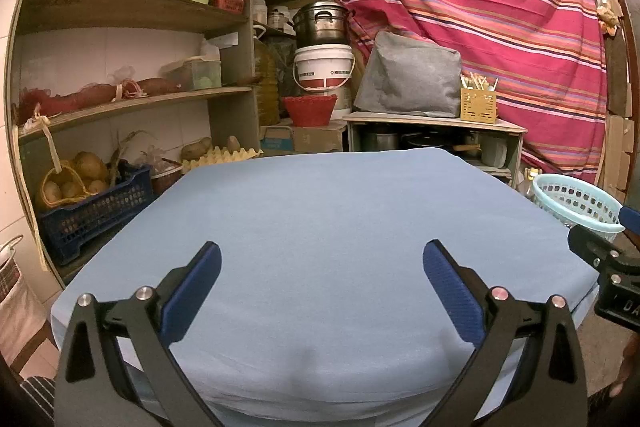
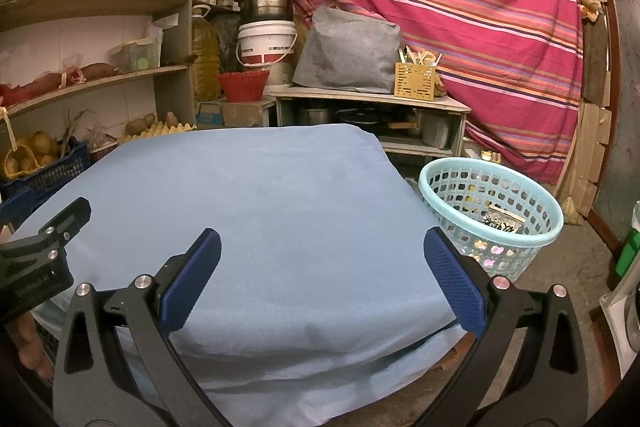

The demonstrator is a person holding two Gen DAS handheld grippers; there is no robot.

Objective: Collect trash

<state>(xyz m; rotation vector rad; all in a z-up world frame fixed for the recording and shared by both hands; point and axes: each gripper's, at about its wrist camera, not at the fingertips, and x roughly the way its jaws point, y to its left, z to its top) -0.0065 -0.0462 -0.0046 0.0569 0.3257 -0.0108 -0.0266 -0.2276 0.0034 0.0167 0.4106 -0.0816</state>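
Both wrist views low over the blue-covered table (image 1: 320,227), facing the shelves (image 1: 132,99); shared basket (image 2: 492,215).

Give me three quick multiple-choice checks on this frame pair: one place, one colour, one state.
1. Where is the basket relative to the table?
A. on the tabletop
B. on the floor off the table's right side
C. on a shelf

2. What colour is the table cloth?
A. light blue
B. red striped
C. green

3. State of the right gripper?
A. shut on a wrapper
B. shut, holding nothing
C. open, holding nothing

Key: B, the basket stands on the floor off the table's right edge; A, the cloth is plain light blue; C, both pads stand wide apart with only cloth between them.
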